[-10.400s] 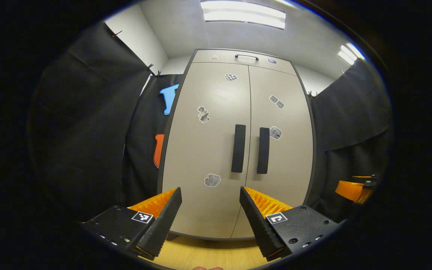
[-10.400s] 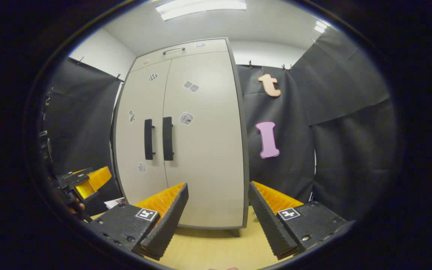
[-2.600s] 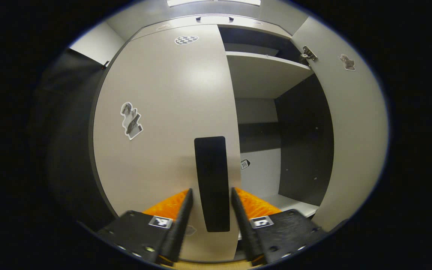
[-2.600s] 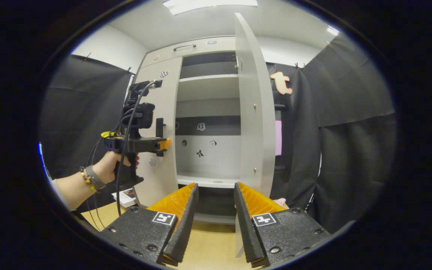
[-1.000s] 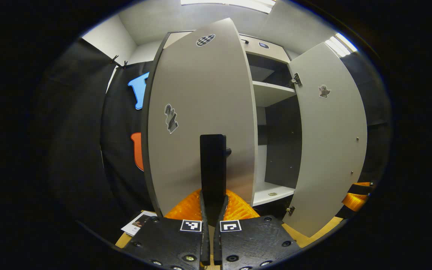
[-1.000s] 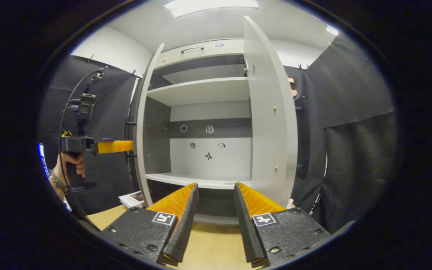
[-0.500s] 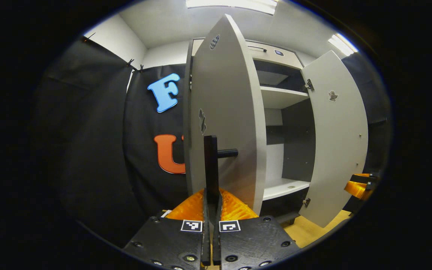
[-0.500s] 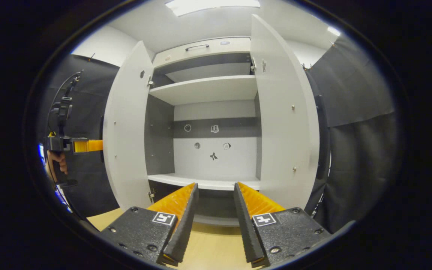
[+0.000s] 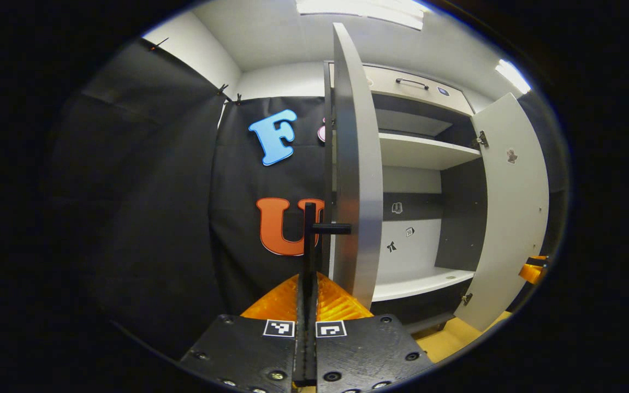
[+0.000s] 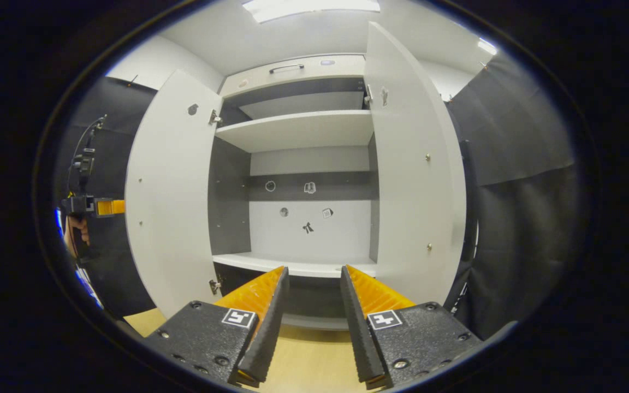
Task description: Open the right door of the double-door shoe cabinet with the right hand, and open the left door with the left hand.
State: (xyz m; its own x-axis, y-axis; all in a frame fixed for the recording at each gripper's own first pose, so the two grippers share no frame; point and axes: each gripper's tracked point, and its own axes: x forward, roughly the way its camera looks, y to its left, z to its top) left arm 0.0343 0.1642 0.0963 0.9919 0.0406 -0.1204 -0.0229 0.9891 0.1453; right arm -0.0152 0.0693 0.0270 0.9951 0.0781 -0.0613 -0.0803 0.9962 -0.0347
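Left tool (image 9: 306,305) pinches the black handle (image 9: 309,240) of the left door (image 9: 354,180), which stands roughly edge-on. The right door (image 10: 413,180) of the shoe cabinet (image 10: 303,131) is swung wide; right tool (image 10: 306,305) hangs spread, empty. Advice: follow the hinge arc, avoid twisting the handle, release once fully open.

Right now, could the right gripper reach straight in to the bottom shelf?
Probably yes. The right gripper is open and holds nothing, and it points at the bottom shelf. Both the left door and right door stand swung wide, so nothing blocks the way.
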